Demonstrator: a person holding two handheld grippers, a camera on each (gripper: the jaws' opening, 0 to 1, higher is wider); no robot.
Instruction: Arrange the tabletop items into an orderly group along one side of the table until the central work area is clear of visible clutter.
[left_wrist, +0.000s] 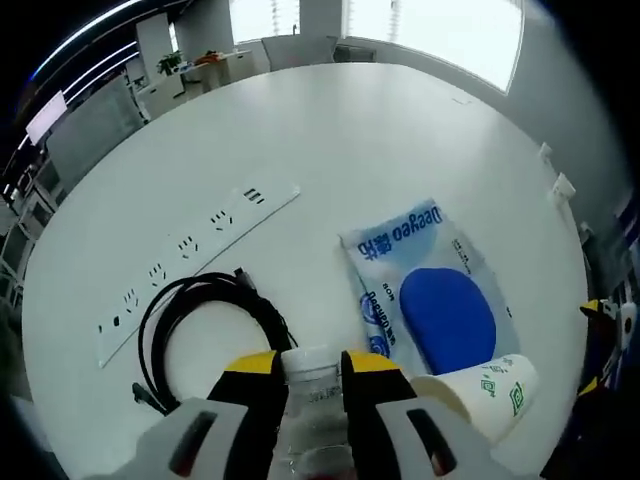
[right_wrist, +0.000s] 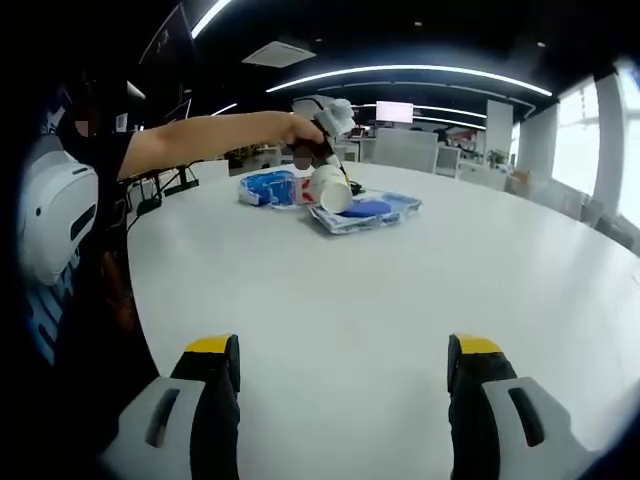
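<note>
White table (left_wrist: 400, 130): one power strip (left_wrist: 195, 245), one cable (left_wrist: 200, 310), one paper cup (left_wrist: 490, 392), one wipes pack (left_wrist: 425, 290).

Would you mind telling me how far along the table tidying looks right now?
Looks early. In hand: the left tool is shut on a clear bottle. The right tool is open over bare table. Left to group: the power strip, black cable, blue packet and tipped paper cup, which lie spread out.

Open-plan office, large white meeting table (right_wrist: 400, 290), ceiling light strips (right_wrist: 400, 72), wall screen (right_wrist: 394, 111)
</note>
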